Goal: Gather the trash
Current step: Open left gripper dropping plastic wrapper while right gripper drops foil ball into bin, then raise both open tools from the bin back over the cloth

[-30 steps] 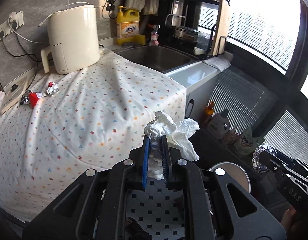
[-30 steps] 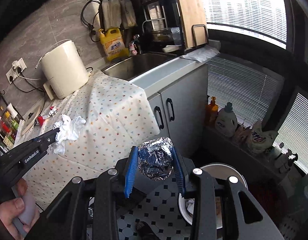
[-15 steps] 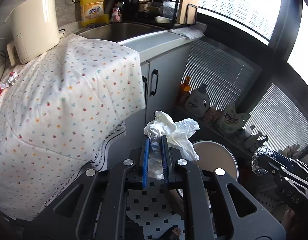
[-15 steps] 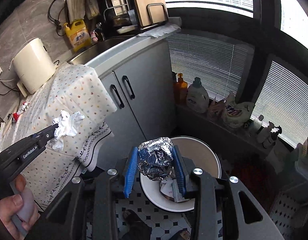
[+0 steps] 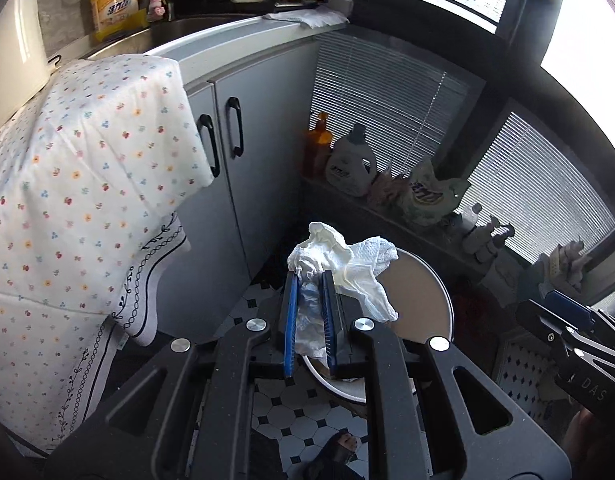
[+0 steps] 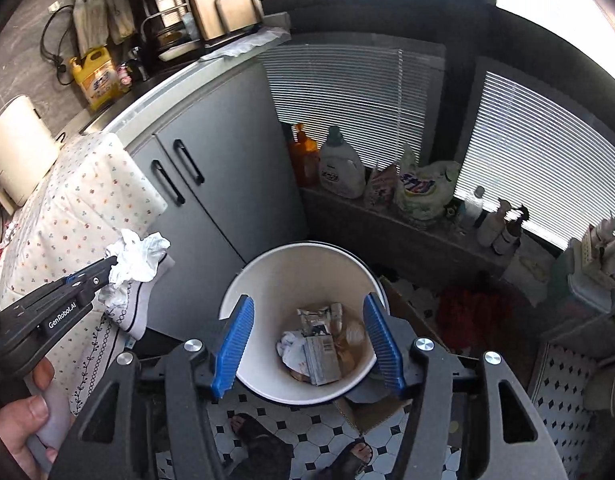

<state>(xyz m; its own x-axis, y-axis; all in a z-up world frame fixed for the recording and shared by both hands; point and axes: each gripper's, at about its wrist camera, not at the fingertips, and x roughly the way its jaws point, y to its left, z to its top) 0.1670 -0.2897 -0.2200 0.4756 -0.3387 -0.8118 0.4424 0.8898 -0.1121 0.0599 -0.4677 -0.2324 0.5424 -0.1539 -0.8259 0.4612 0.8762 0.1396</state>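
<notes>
Left gripper [image 5: 309, 280]: pressed nearly together on crumpled tissue [image 5: 339, 264]; blue pads [image 5: 292, 312] pinching the wad's lower half, loose folds spilling above and to the right of the tips; seen side-on in the right wrist view, tips [image 6: 107, 266] holding the same wad [image 6: 135, 260] beside the hanging floral cloth [image 6: 83, 208].
Right gripper [image 6: 307, 332]: jaws opening, spread wide; nothing between the blue pads [image 6: 235, 344]; poised directly over the mouth of the white bin [image 6: 275, 264].
Tissue, position: off to the left of the bin in the right wrist view; overlapping the bin rim [image 5: 435, 276] in the left wrist view, though whether truly above the opening cannot be told.
Tissue, handling: very light, soft, squashes flat under the pads; no risk of breaking; likely to cling to ribbed rubber or drift when let go; best pinched through the dense middle, as now, not by a loose flap that could tear.
Bin contents: foil-like wrapper [image 6: 313, 320], paper scraps [image 6: 291, 350], flat packet [image 6: 321, 358]; other pieces too shadowed to name.
Hidden or unclear: bin floor partly masked by the right gripper's body; most of the bin's interior blocked by the left gripper's frame and the wad; foot [image 6: 359, 454] on the tiled floor [image 6: 307, 428] cut off by the picture edge; bottle labels on the sill unreadable.
</notes>
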